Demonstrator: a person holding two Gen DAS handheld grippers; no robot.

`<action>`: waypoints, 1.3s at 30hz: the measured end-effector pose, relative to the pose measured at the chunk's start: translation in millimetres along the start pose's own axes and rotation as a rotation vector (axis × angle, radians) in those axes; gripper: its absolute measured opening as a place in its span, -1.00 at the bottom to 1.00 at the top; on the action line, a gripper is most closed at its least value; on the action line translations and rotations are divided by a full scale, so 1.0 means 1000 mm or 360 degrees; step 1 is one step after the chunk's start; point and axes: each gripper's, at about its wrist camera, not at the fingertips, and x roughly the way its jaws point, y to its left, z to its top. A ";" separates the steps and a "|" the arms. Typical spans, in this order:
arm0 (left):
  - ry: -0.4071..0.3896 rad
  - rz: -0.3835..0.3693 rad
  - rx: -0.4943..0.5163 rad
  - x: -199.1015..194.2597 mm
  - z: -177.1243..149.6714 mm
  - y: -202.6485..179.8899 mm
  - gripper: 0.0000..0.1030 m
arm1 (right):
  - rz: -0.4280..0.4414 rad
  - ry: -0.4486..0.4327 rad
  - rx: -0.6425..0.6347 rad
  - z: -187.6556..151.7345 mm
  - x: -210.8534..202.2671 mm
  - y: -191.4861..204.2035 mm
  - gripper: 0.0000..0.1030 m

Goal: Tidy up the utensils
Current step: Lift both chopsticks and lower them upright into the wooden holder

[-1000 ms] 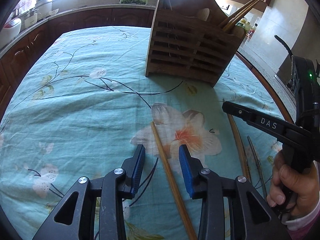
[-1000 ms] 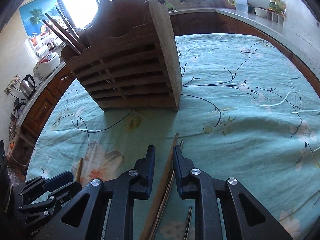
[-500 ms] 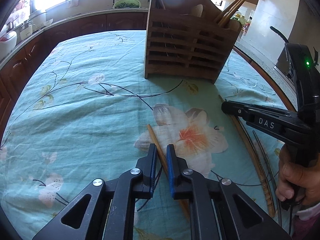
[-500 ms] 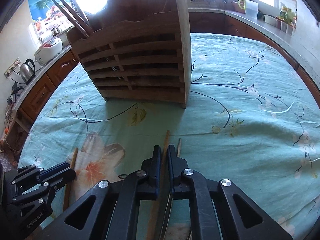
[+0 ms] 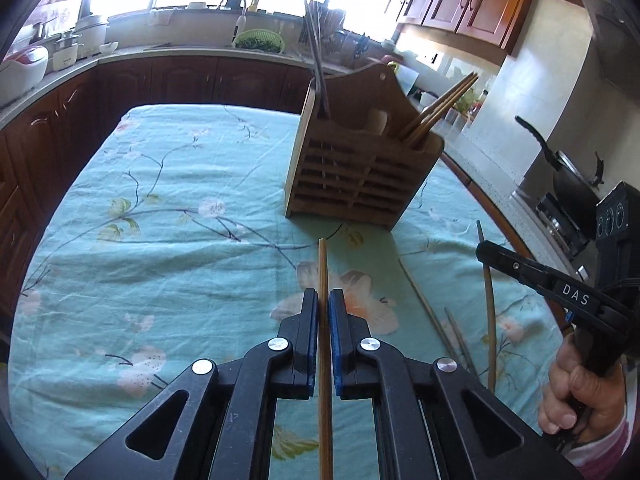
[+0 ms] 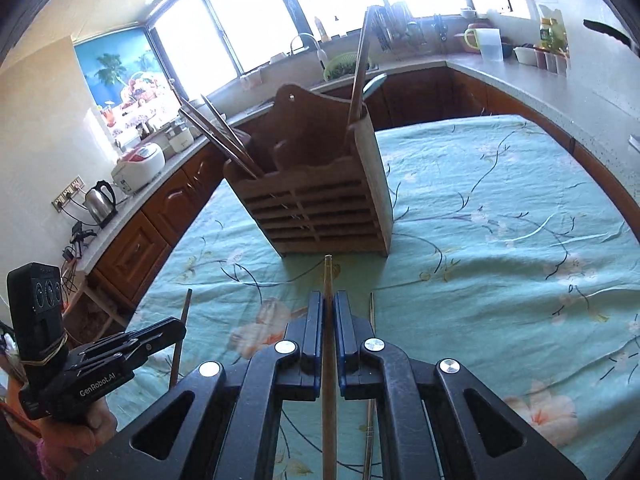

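Note:
My left gripper (image 5: 324,300) is shut on a wooden chopstick (image 5: 322,264) and holds it above the cloth, its tip toward the wooden utensil holder (image 5: 360,184). My right gripper (image 6: 328,302) is shut on another wooden chopstick (image 6: 328,276), lifted and aimed at the holder (image 6: 320,208). The holder has chopsticks standing in its end compartments. In the left wrist view the right gripper (image 5: 486,249) shows at the right with its chopstick (image 5: 489,312). In the right wrist view the left gripper (image 6: 178,326) shows at the lower left.
More chopsticks (image 5: 428,308) lie on the teal floral tablecloth (image 5: 160,240) to the right; one thin stick (image 6: 371,320) lies beside my right gripper. Kitchen counters (image 6: 500,68) with appliances surround the table.
Both grippers closed on their chopsticks and lifted them off the cloth. The holder now looks farther away and lower in both views.

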 end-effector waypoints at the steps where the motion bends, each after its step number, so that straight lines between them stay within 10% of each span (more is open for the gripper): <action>1: -0.0034 -0.0010 0.0000 -0.010 0.001 0.000 -0.93 | 0.0009 -0.0030 -0.0001 0.003 -0.008 0.002 -0.90; 14: -0.0305 -0.0138 0.0007 -0.100 0.007 0.002 -0.93 | 0.0037 -0.0388 -0.0090 0.040 -0.089 0.023 -0.90; 39: -0.0501 -0.0133 0.0057 -0.100 0.046 -0.002 -0.93 | 0.0001 -0.0538 -0.0081 0.070 -0.100 0.020 -0.90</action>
